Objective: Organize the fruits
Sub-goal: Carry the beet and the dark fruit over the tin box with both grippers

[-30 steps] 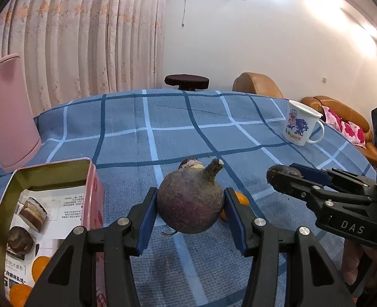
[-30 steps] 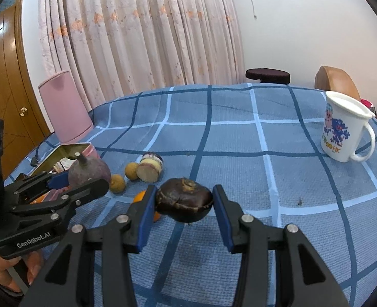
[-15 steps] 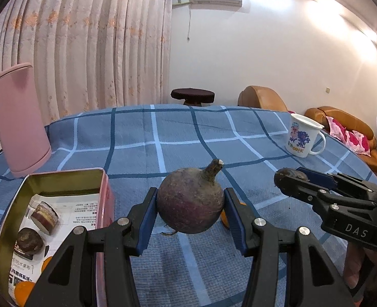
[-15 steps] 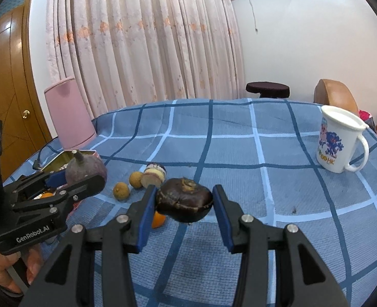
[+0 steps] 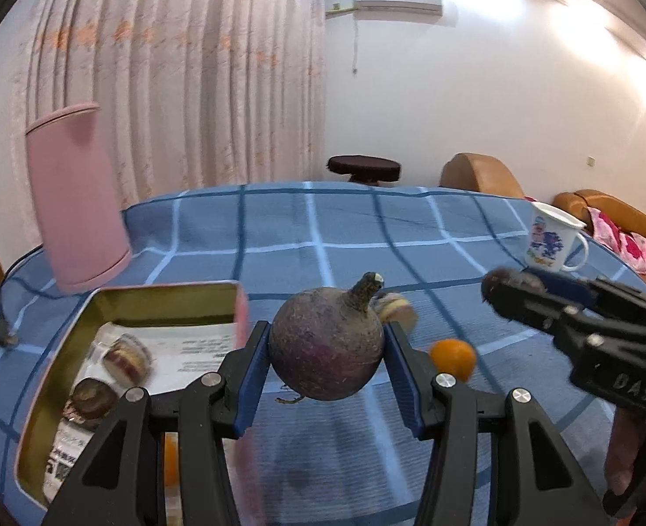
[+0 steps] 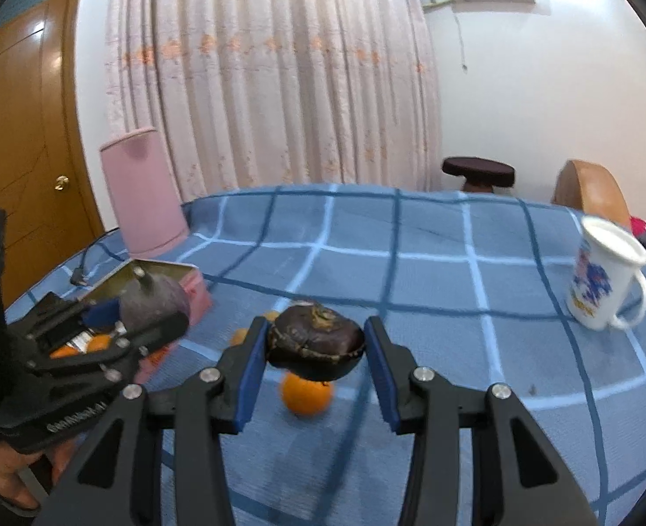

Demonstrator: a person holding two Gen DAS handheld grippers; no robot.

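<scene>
Fruits divided between two handheld grippers and a pink tin on a blue checked tablecloth [image 5: 410,228].

Left gripper [image 5: 326,348]: tilted slightly downward, raised above the cloth, blue pads [image 5: 253,364] pressed on either side of a round purple fruit [image 5: 326,350] with a stubby stem (a mangosteen, by its look). Jaws about half spread, filled by the fruit. Seen from the right wrist view as a black frame [image 6: 143,315] at left, over the tin, a hand [image 6: 3,478] beneath it.

Right gripper [image 6: 316,346]: likewise angled a little down and held aloft, pads narrowly set and clamped on a dark, flattened, wrinkled fruit [image 6: 316,342]. Visible in the left wrist view at right [image 5: 511,285], blurred.

Pink tin [image 5: 165,296]: open, at left, lined with printed paper, holding a cut fruit piece [image 5: 126,357], a dark fruit [image 5: 90,399] and an orange one [image 5: 170,460].

On the cloth between the grippers: a small orange [image 5: 453,358], a cut fruit piece [image 5: 395,309] behind the purple one.

Farther off: white printed mug [image 5: 551,243] at right, upright pink lid [image 5: 77,197] at left rear.
</scene>
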